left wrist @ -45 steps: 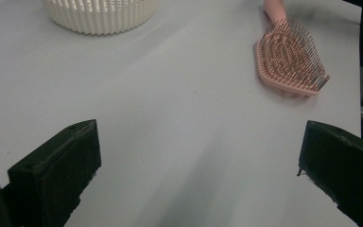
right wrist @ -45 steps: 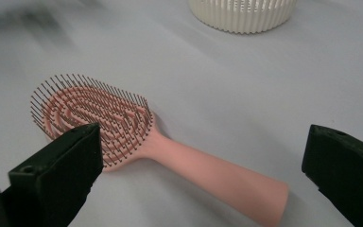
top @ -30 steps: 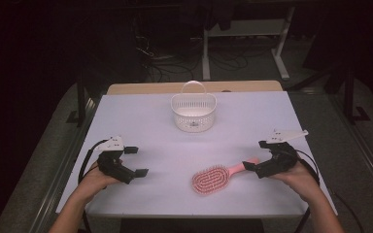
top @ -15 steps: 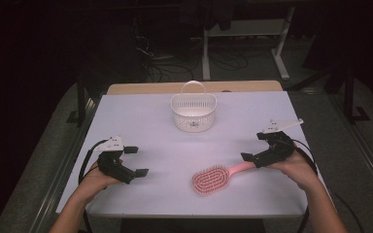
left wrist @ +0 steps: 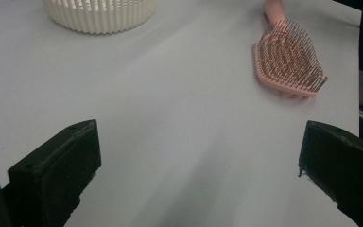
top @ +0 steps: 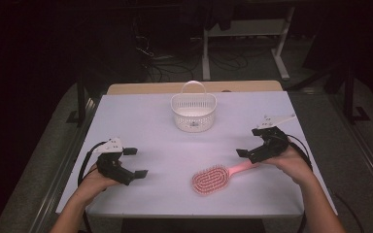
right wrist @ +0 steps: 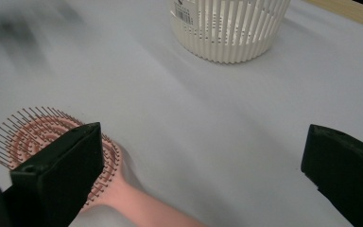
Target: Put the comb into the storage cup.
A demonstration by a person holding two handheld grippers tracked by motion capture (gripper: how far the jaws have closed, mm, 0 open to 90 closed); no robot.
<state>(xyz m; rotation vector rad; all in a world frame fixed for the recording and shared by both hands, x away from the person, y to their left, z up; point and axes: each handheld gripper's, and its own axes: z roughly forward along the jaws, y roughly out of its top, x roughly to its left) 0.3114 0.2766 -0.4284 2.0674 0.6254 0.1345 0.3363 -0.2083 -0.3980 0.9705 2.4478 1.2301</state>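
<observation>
The right claw (top: 248,150), jaws spread, hovers just above the handle of the pink hairbrush (top: 212,179) lying bristles-up near the surface's (top: 141,121) near edge: light and rigid, probably best pinched by that smooth handle, not the springy bristles.

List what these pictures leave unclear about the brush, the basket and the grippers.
- Brush handle end: in the right gripper view it runs off the bottom edge; in the high view the right gripper and hand cover it.
- Basket contents: too small in the high view; both gripper views cut off its top.
- Label on the basket in the right gripper view: too small to read.
- Far left table in the right gripper view: blurred.
</observation>
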